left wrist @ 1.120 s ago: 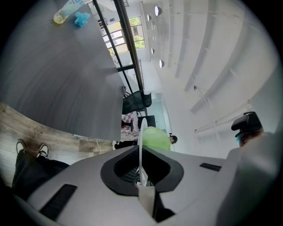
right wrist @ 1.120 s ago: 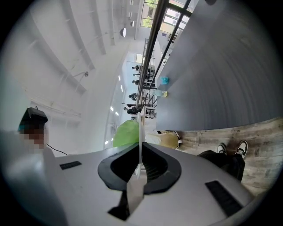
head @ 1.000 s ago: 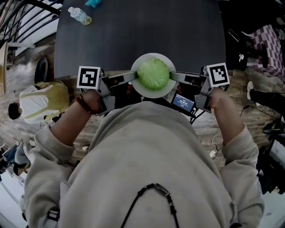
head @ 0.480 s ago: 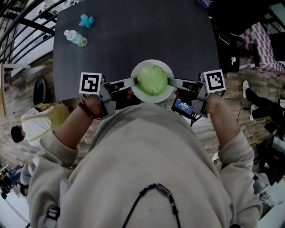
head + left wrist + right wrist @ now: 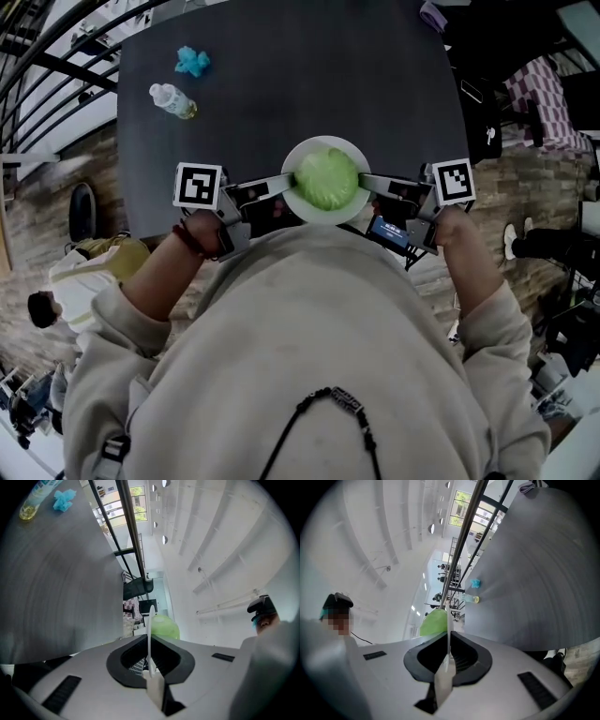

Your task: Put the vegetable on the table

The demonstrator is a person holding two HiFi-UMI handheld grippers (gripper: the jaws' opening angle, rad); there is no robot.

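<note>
L gripper [image 5: 287, 179] and R gripper [image 5: 365, 180] jaws were clamped on the plate [image 5: 325, 142] rim, green vegetable [image 5: 325, 178] on it. Plate hung over the tabletop [image 5: 300, 84] edge, prob. not touching.

This is looking like a large open work hall: black steel railings [image 5: 56, 47] are running left of the left claw [image 5: 284, 180], tall windows [image 5: 464, 506] are glowing far ahead of the right claw [image 5: 448, 635], plank flooring [image 5: 47, 187] is showing beneath both.

Bright daylight, fisheye edges, sharp.
</note>
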